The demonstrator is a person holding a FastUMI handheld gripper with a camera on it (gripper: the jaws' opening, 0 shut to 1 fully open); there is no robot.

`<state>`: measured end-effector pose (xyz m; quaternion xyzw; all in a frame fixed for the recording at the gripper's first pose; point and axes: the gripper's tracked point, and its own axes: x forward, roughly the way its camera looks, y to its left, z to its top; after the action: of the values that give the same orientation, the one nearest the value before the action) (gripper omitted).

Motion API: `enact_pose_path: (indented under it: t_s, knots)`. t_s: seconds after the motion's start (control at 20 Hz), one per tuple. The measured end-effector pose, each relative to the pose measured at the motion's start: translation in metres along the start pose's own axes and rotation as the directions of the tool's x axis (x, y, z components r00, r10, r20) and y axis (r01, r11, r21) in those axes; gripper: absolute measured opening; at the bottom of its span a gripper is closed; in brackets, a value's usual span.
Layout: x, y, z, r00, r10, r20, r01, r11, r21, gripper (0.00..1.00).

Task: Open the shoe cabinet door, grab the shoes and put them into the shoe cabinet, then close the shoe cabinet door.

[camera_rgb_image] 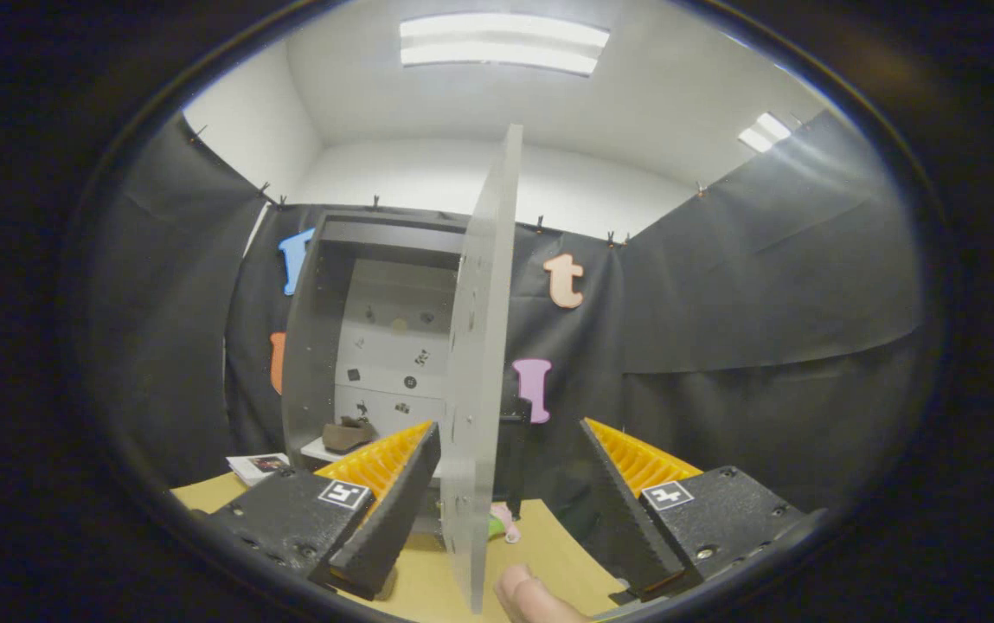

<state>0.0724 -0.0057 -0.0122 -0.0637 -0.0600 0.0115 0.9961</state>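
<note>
A person's fingertip [531, 597] shows nearest, low between the gripper's fingers and just beside the bottom edge of the pale grey cabinet door panel [481, 346]. The gripper [509, 450] is spread wide with nothing clamped; the door stands edge-on between its fingers, nearer the left one. That placement probably lets a finger push the panel sideways to swing it closed. The pale wooden tabletop [548, 545] lies beneath, with a small pink and green object [501, 522] just past the door's foot. Beyond, the dark grey shoe cabinet [323, 346] stands open, a brown shoe [347, 434] already resting on its bottom shelf, so closing seems the remaining step. A small printed booklet [259, 466] lies beside the cabinet.
</note>
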Motion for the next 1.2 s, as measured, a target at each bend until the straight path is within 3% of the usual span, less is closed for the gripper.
enact_pose_path:
  t_s: [0.15,0.7,1.0,1.2]
  knots:
    - [-0.001,0.042,-0.012,0.997,0.078,-0.021,-0.077,0.997,0.015,0.99]
    - [0.026,0.126,-0.085,0.976,0.179,-0.126,-0.164,0.979,0.118,1.0]
    - [0.048,0.162,-0.167,0.959,0.187,-0.215,-0.158,0.977,0.146,1.0]
    - [0.059,0.208,-0.251,0.916,0.245,-0.318,-0.212,0.968,0.135,1.0]
